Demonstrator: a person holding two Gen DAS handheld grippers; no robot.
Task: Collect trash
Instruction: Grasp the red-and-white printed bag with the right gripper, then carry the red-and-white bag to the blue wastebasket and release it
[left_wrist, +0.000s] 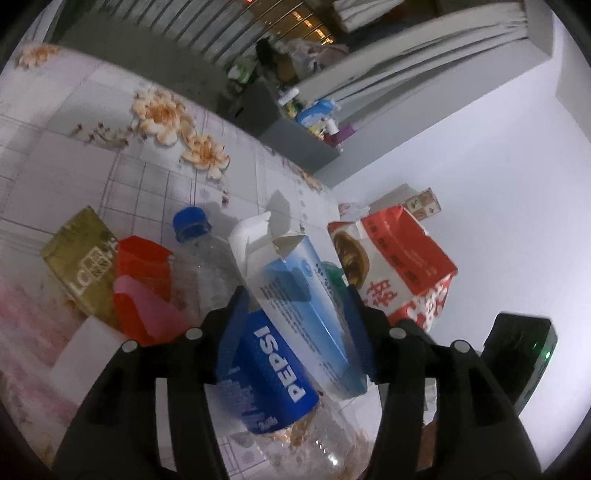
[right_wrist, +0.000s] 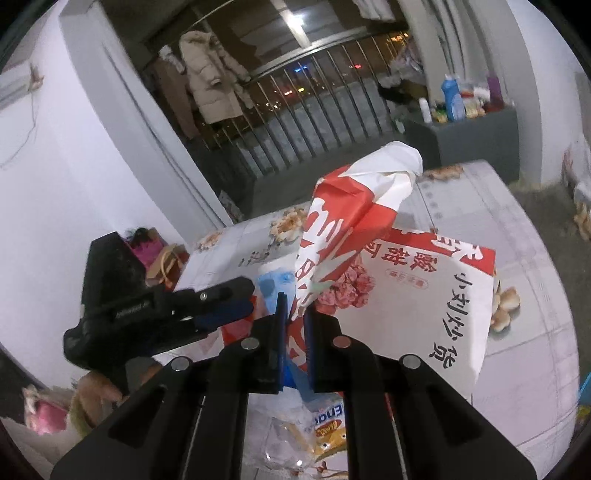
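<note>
We are judging the collecting as barely begun: on the worktop (left_wrist: 74, 155) our left gripper (left_wrist: 295, 306) is straddling the blue-white carton (left_wrist: 306, 306), pads seemingly touching but grip unclear, while our right gripper (right_wrist: 294, 325) is clamping the red-white wrapper (right_wrist: 347, 218). No bin is showing, and lower litter is hidden.

the clear plastic bottle (left_wrist: 236, 280) wears a blue label reading "pepsi" in white letters, and the gold carton (left_wrist: 79, 266) beside it shows "lc" with small chinese characters too blurred to read. the red and white paper bag (right_wrist: 424, 295) carries large black characters "小刘炒货" down its white side and "酸甜可" in white on its red band. a crumpled wrapper (right_wrist: 327, 424) below shows the letters "enaq".
</note>
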